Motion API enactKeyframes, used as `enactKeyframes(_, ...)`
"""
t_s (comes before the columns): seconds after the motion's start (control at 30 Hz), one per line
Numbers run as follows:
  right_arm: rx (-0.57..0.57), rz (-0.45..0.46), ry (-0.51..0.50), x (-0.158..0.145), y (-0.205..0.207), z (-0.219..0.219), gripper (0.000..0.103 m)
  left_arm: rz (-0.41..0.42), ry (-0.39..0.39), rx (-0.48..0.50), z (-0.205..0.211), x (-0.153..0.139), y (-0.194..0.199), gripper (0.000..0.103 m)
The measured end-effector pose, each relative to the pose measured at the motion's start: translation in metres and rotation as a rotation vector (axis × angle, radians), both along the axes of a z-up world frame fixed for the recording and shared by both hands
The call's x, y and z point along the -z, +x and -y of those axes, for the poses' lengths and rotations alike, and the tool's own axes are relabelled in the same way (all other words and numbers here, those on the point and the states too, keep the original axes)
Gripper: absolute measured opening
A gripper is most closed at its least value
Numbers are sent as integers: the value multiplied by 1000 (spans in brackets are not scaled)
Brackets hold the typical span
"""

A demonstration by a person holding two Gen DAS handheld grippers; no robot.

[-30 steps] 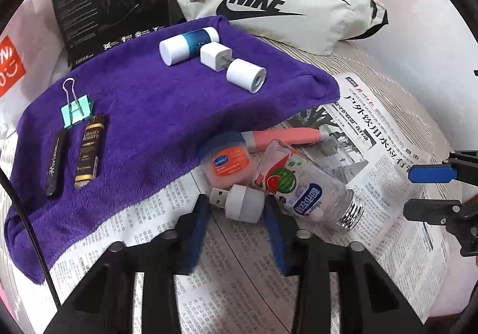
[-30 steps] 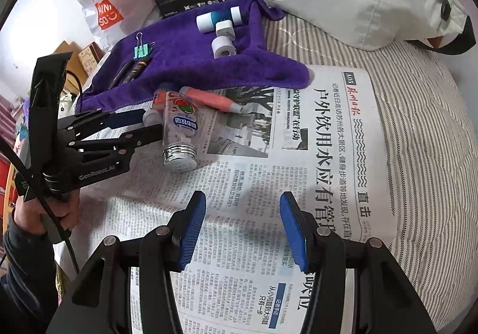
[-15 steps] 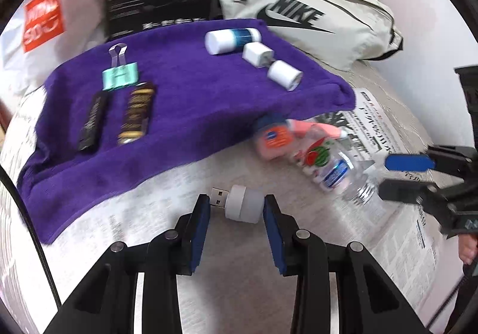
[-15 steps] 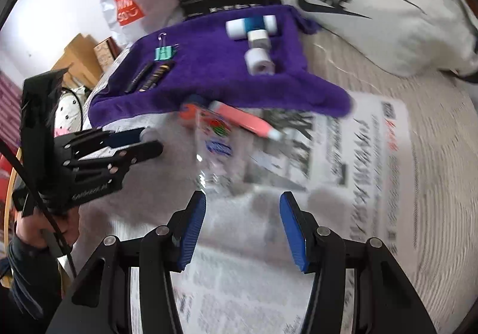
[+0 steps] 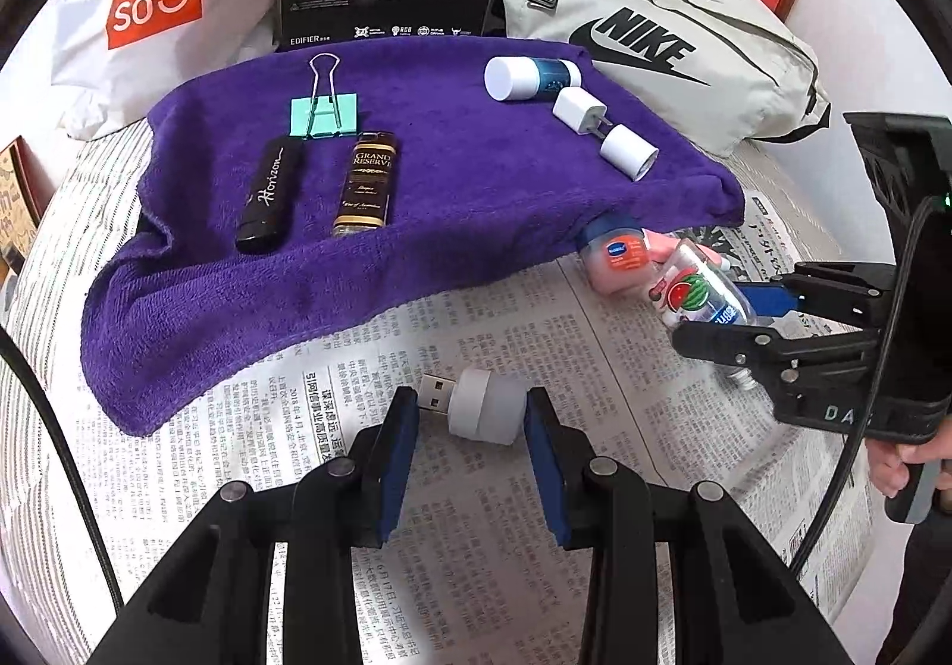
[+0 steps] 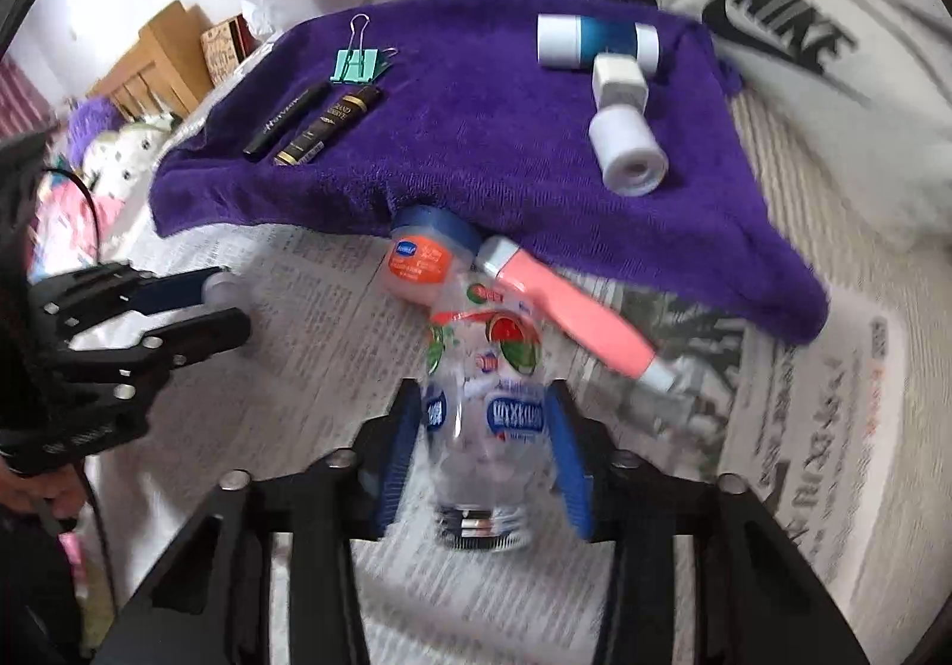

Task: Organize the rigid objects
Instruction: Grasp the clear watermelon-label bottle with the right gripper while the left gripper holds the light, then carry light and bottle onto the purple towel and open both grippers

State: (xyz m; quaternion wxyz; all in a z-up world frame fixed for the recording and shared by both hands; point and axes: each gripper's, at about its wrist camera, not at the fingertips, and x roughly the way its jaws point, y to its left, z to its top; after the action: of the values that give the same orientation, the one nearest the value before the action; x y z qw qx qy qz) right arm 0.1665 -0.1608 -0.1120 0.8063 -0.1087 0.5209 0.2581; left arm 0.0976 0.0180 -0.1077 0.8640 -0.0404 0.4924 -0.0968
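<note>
Below the purple towel (image 5: 416,225), the left tool (image 5: 470,427) clamps a USB light (image 5: 482,412); the right tool (image 6: 485,445) closes around the clear bottle (image 6: 482,415), which may squirt free, its smooth round sides slipping.

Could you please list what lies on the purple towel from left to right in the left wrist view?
Black stick → green binder clip → dark brown stick → white and blue tube → white plug → white cylinder.
</note>
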Motion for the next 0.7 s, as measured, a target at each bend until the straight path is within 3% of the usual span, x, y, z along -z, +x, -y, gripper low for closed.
enactKeyframes(0.13,-28,18,-25,0,-1,-5,41,2,0,-2,0,-1,0,35)
enactKeyframes(0.37,7,8,31,-17,-14,23,41,6,0,-9,-2,-3,-2,35)
enactKeyframes(0.7,60,-25,65,-19,-24,54,41,10,-3,-24,-6,-11,-3,35)
